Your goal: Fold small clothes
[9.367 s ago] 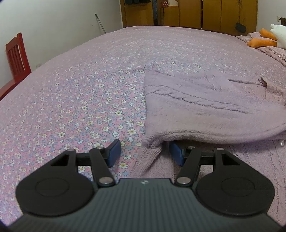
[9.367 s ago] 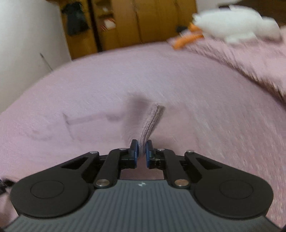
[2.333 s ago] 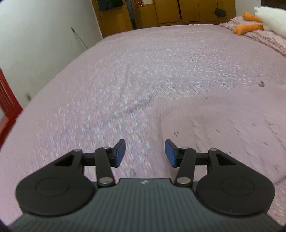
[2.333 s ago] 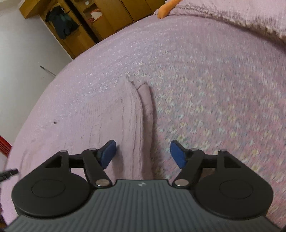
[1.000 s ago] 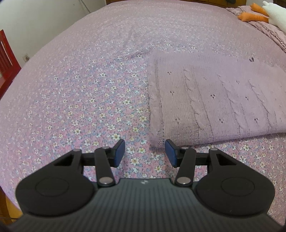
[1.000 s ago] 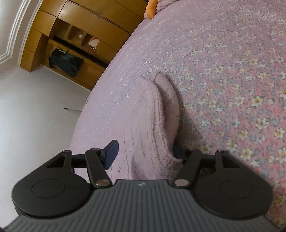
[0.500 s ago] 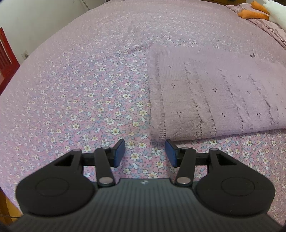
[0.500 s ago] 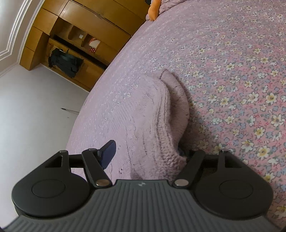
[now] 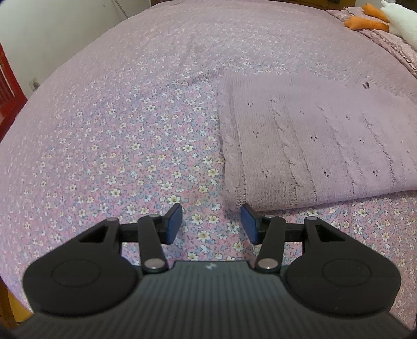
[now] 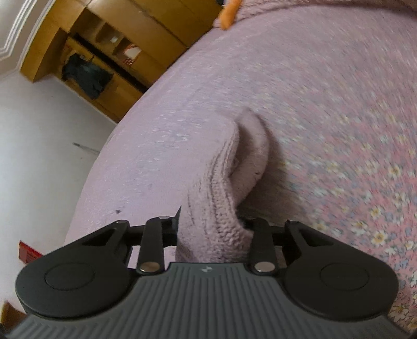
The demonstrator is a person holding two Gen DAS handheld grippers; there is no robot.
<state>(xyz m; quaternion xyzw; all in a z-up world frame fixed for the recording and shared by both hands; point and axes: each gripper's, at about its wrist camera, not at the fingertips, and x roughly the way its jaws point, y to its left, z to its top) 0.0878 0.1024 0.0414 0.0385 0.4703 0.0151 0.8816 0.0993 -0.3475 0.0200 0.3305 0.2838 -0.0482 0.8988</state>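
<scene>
Over on the floral bedspread (image 9: 125, 135) lies the folded sweater (image 9: 307, 146), flat, its near corner just ahead of the left gripper (image 9: 211, 224), whose fingers are spread with nothing between them. Meanwhile the right gripper (image 10: 212, 229) pinches a bunched edge of the sweater (image 10: 224, 187), that fold raised off the bed; this view is blurred.

Bed (image 9: 130, 117) covered by a pink spread with small floral print, filling most of both views. Orange and white plush toy (image 9: 378, 18) lies at far right corner of bed, on a knitted pink blanket (image 9: 385, 39). Red chair (image 9: 7, 86) stands off left edge, by white wall (image 9: 65, 34). Wooden wardrobe (image 10: 117, 52) beyond far edge; dark garment (image 10: 87, 74) hangs in its open compartment.
</scene>
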